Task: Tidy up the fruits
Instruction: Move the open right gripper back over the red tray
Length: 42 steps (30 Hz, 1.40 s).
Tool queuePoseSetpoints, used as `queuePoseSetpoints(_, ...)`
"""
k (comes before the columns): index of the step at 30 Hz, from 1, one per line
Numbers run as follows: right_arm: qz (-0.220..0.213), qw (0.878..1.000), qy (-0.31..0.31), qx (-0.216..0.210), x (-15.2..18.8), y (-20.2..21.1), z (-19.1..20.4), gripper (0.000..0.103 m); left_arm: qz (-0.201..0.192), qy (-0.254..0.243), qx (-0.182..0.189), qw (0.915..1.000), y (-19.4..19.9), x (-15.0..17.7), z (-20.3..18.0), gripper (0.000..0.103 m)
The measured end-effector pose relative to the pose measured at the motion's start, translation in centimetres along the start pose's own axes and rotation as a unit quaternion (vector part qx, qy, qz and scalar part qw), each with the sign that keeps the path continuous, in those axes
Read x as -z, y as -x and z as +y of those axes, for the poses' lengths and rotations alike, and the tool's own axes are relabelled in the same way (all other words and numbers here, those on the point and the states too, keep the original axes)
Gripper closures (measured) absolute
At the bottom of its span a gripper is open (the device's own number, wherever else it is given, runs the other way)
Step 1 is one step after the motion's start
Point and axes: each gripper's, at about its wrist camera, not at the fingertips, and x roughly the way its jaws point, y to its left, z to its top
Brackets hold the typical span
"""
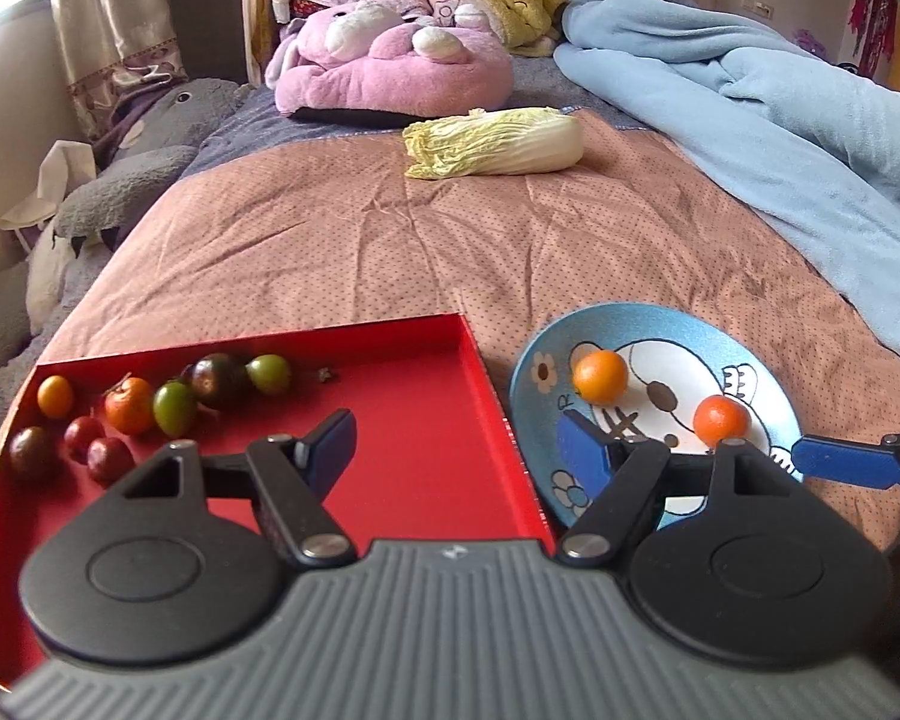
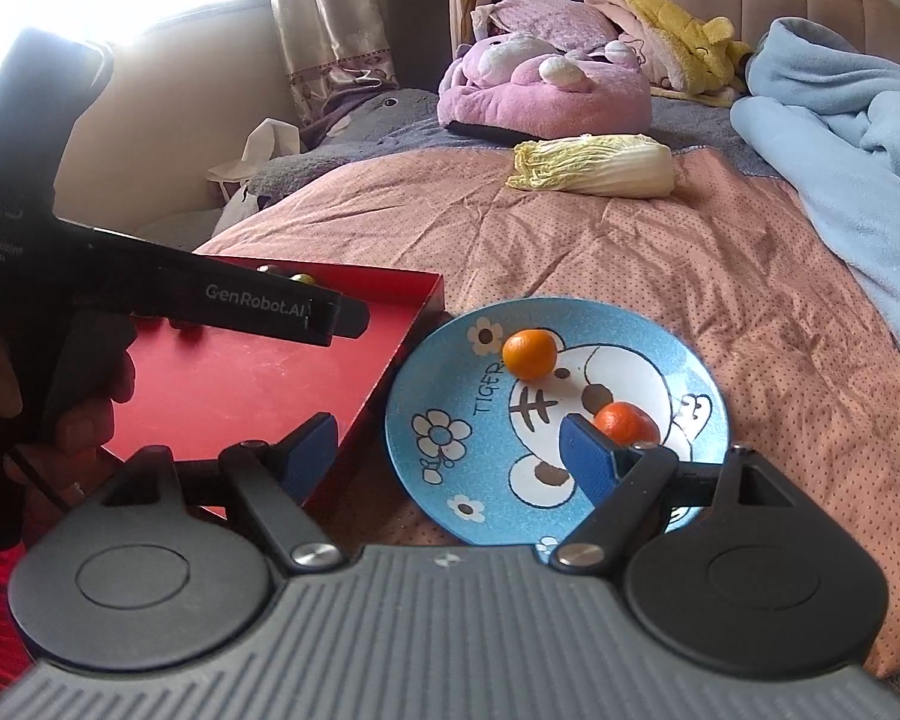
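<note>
A red tray [image 1: 426, 450] lies on the bed with several small fruits at its far left: orange [image 1: 129, 403], green [image 1: 174, 407], dark [image 1: 217, 379] and red [image 1: 109, 459] ones. To its right a blue cartoon plate [image 1: 534, 396] holds two orange fruits [image 1: 600, 376] [image 1: 720, 420]. My left gripper [image 1: 459, 450] is open and empty, straddling the tray's right wall. My right gripper [image 2: 447, 450] is open and empty over the plate's [image 2: 426, 384] near left part, its right finger just before one orange fruit [image 2: 624, 423]. The other orange fruit [image 2: 529, 354] lies farther back.
A napa cabbage [image 1: 498, 141] lies farther up the pink quilt [image 1: 342, 252]. A light blue blanket [image 1: 780, 120] runs along the right. Plush toys [image 1: 390, 60] sit at the headboard. The left gripper's body [image 2: 210, 300] hangs over the tray in the right wrist view.
</note>
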Motion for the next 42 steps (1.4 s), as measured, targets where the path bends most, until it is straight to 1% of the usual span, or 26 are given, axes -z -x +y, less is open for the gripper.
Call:
queuePoseSetpoints(10, -0.003, 1.000, 0.016, -0.021, -1.4, -1.0, 2.7, 0.019, 0.000, 0.028, -0.031, 0.9991, 0.4, 0.4, 4.0, 0.027)
queuePoseSetpoints(16, -0.002, 0.999, 0.027, -0.035, -2.3, -1.8, 4.5, 0.019, 0.000, 0.033, -0.057, 0.9978, 0.7, 1.4, 5.9, 0.027)
queuePoseSetpoints(19, 0.000, 0.999, 0.031, -0.043, -2.6, -2.3, 5.5, 0.018, 0.013, 0.055, -0.065, 0.9963, 0.8, 1.8, 7.2, 0.027)
queuePoseSetpoints(27, 0.001, 0.997, 0.046, -0.062, -3.7, -3.7, 7.9, 0.018, 0.009, 0.094, -0.089, 0.9915, 1.9, 2.3, 9.7, 0.027)
queuePoseSetpoints(32, 0.005, 0.996, 0.053, -0.069, -4.2, -4.6, 8.9, 0.018, 0.006, 0.086, -0.107, 0.9906, 2.2, 1.8, 11.0, 0.027)
queuePoseSetpoints(35, 0.007, 0.996, 0.057, -0.073, -4.5, -5.3, 9.6, 0.018, 0.005, 0.093, -0.110, 0.9896, 2.4, 2.0, 12.0, 0.027)
queuePoseSetpoints(38, 0.006, 0.995, 0.059, -0.077, -5.0, -6.0, 10.1, 0.018, 0.013, 0.102, -0.106, 0.9890, 2.3, 2.4, 12.6, 0.027)
queuePoseSetpoints(42, 0.001, 0.995, 0.064, -0.080, -5.8, -7.1, 10.7, 0.018, 0.009, 0.108, -0.100, 0.9890, 2.8, 3.1, 13.2, 0.027)
